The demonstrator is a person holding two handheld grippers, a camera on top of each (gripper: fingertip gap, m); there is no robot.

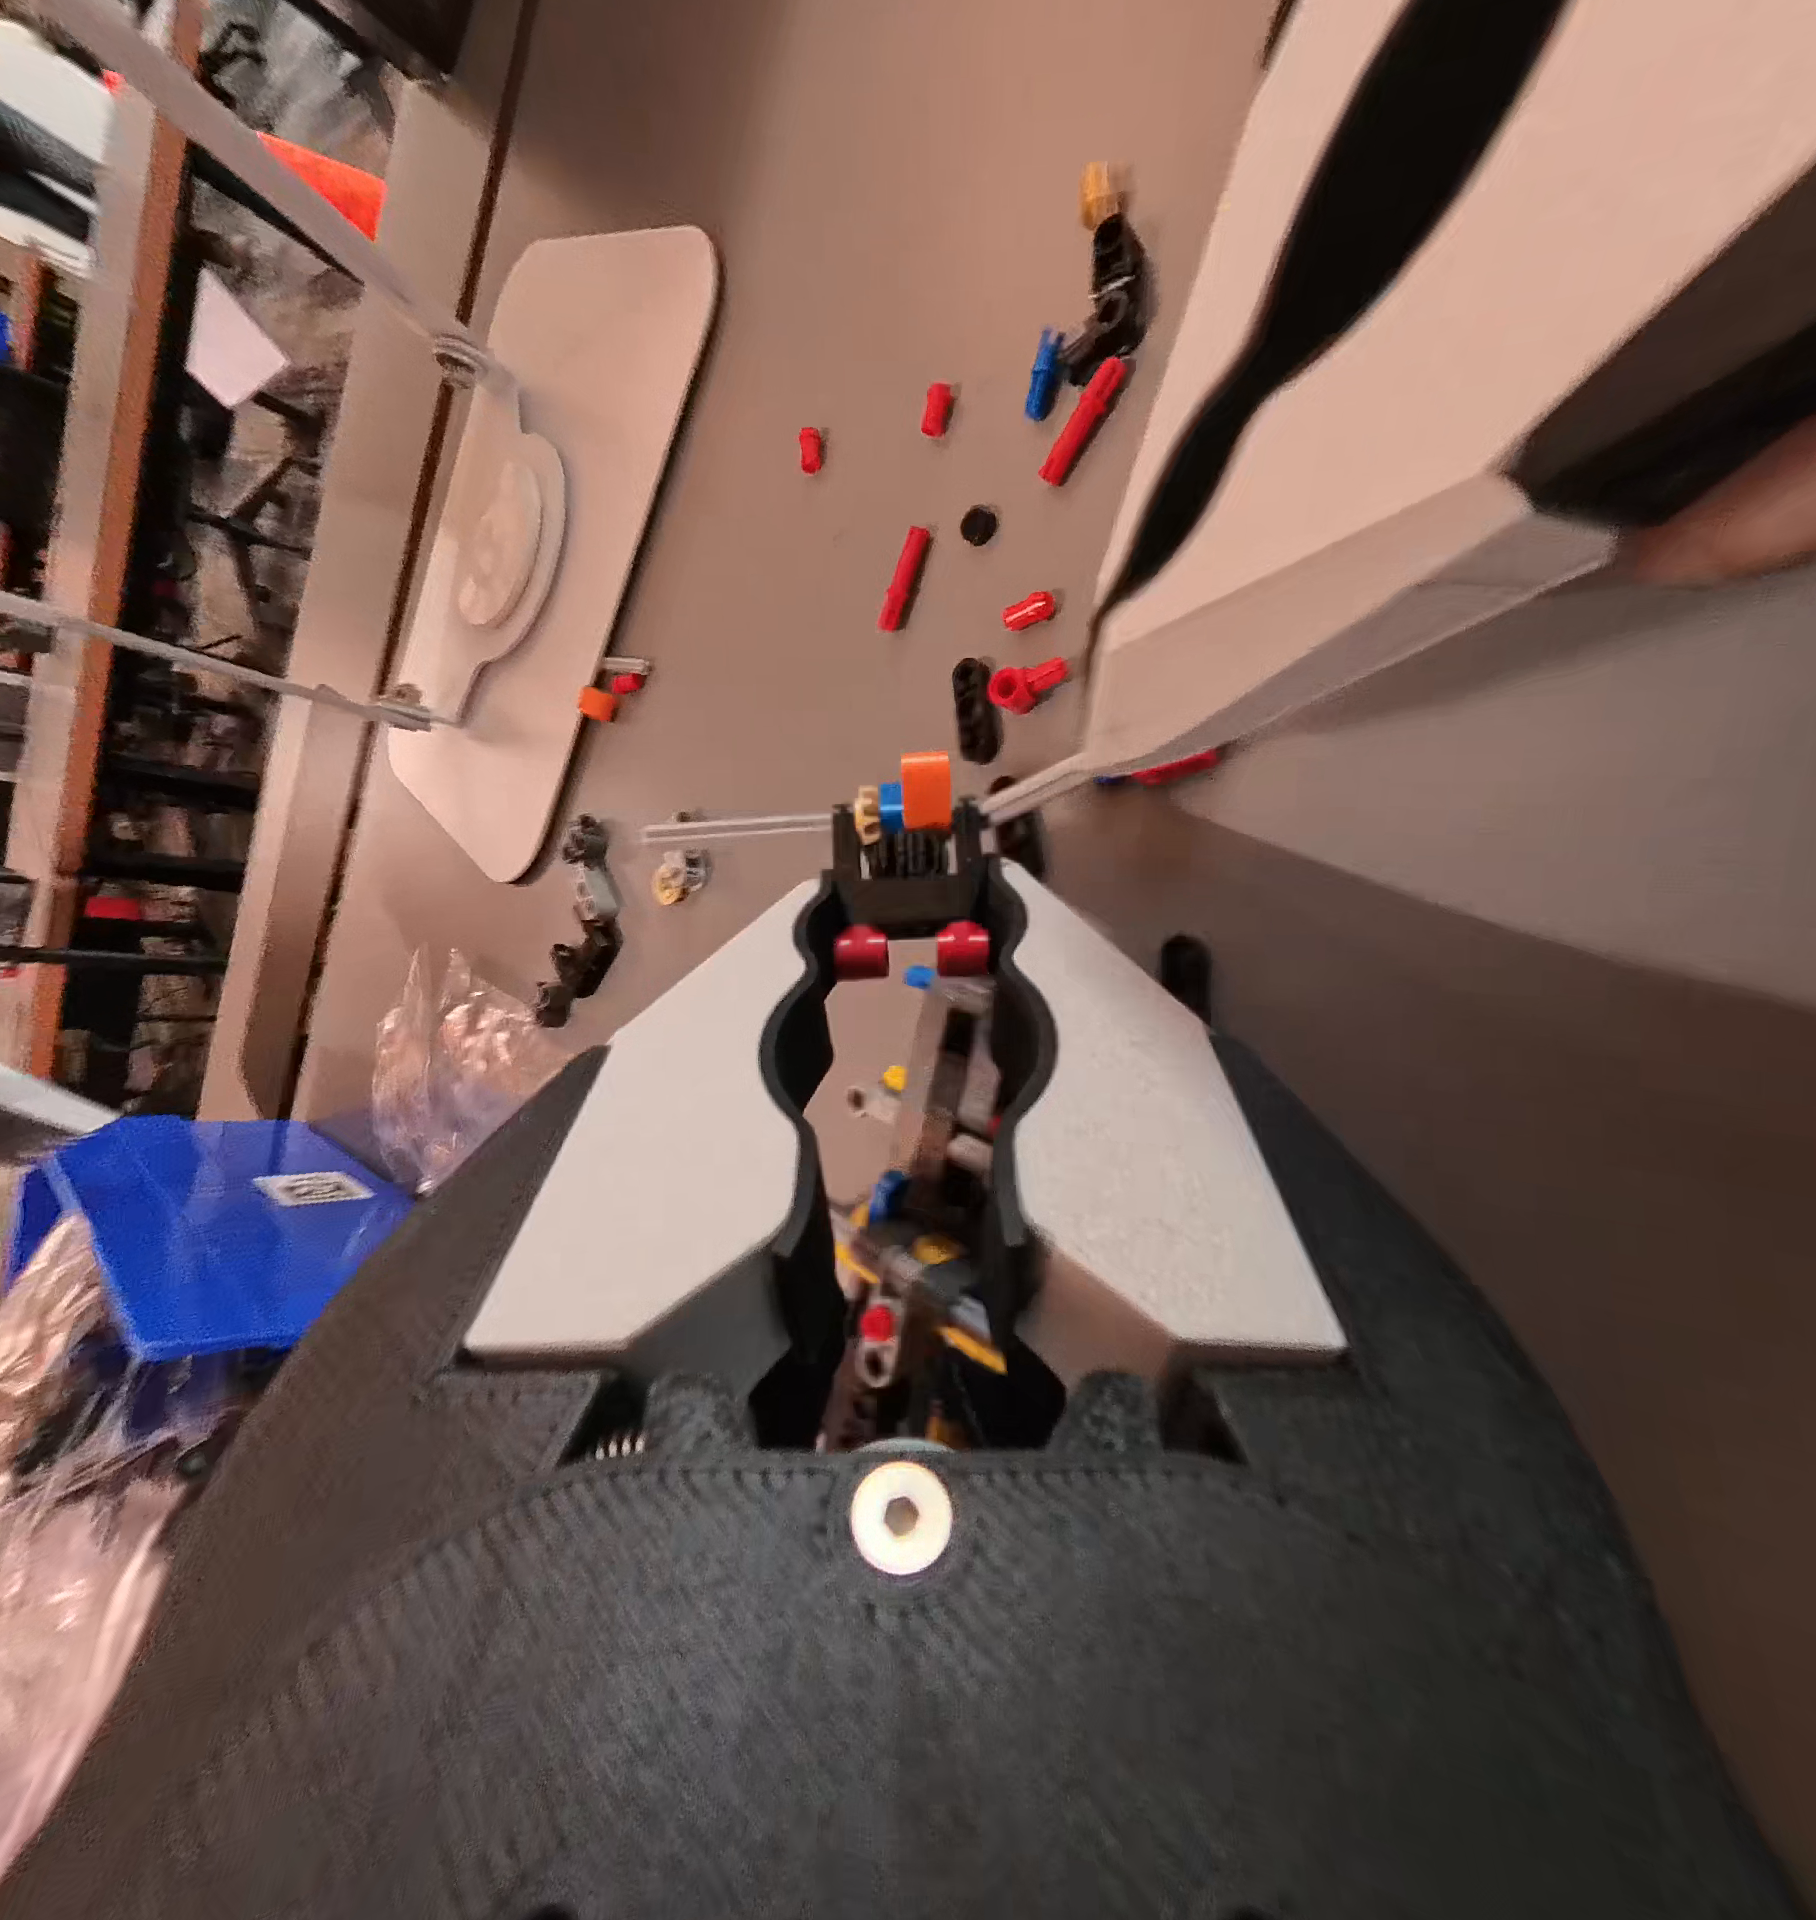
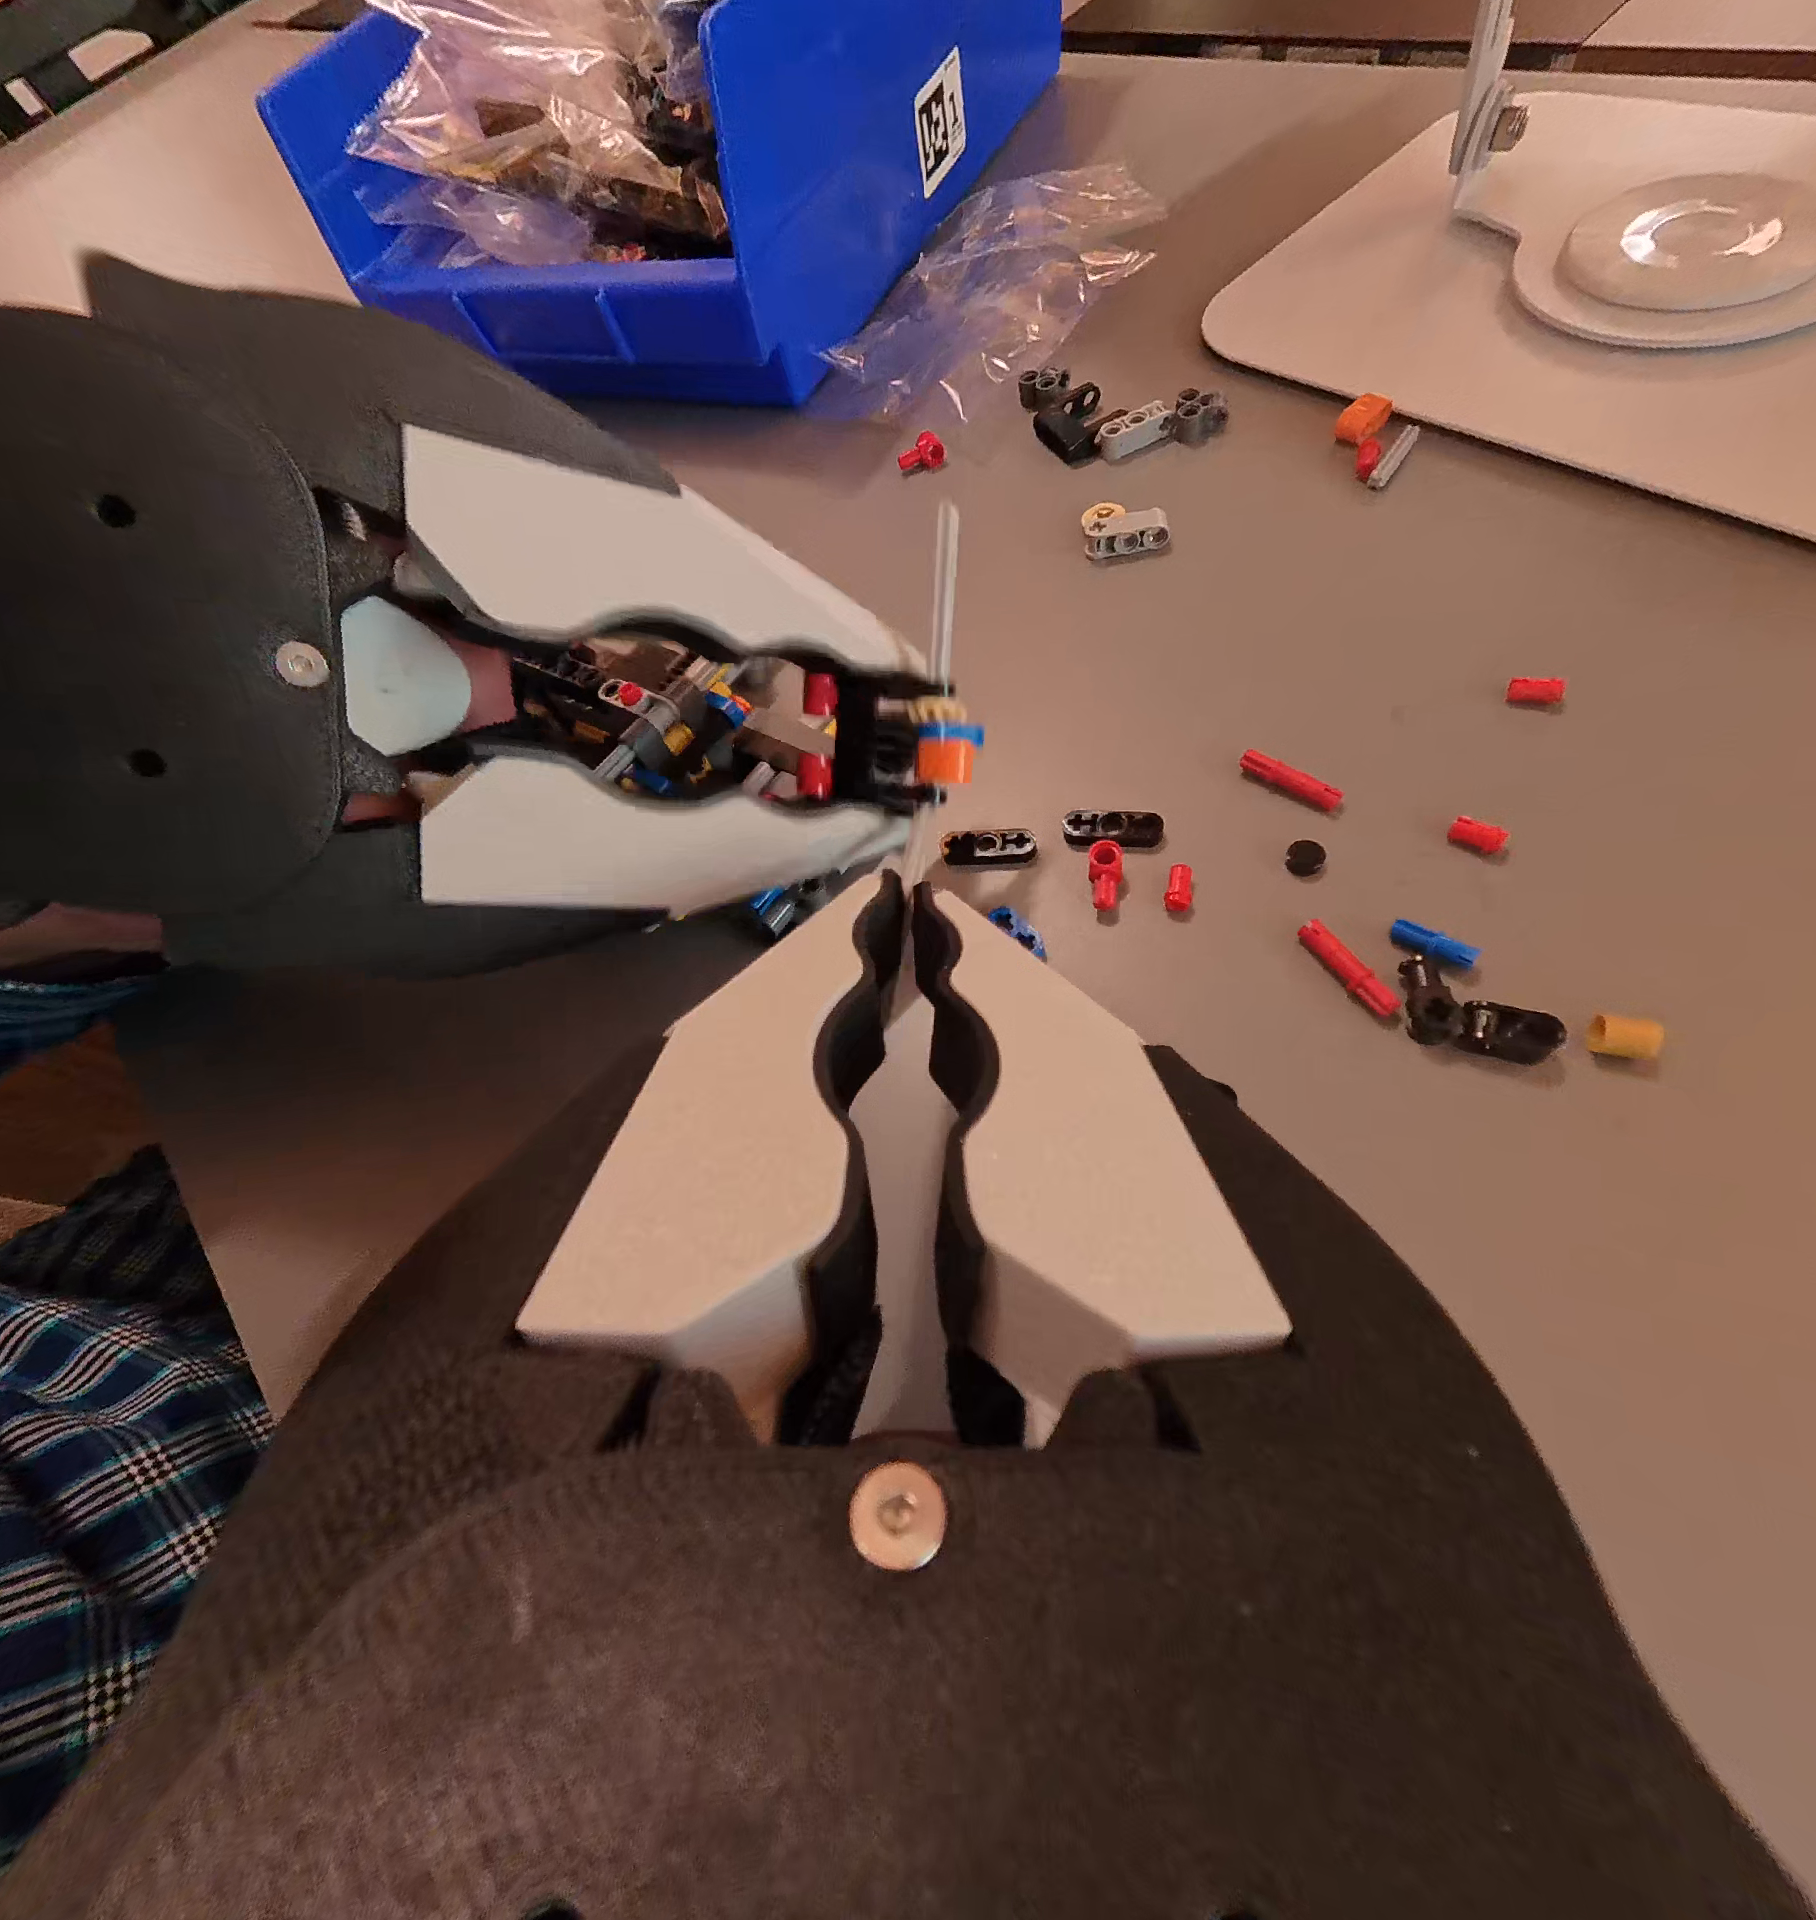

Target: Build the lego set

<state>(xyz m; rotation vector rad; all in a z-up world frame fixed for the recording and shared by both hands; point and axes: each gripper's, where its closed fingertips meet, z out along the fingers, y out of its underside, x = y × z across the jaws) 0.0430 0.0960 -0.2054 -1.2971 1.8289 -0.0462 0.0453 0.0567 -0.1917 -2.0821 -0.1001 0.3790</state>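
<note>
Above the counter (image 2: 1506, 1299), left tool (image 2: 909, 743) was clamped on the lego assembly (image 2: 696, 727), its orange piece (image 1: 925, 790) sticking out past the tips. Right tool (image 2: 906, 902) was pinched together on a thin grey axle (image 2: 943, 592) running through that assembly. Loose red pins (image 2: 1290, 779) lay nearby, blue bin (image 2: 862, 208) behind.

Left wrist view: rolled sideways, close above the table (image 1: 883, 260). Right wrist view: upright, looking across it. Both share the scattered pieces (image 2: 1288, 779) and blue bin (image 2: 831, 208).
</note>
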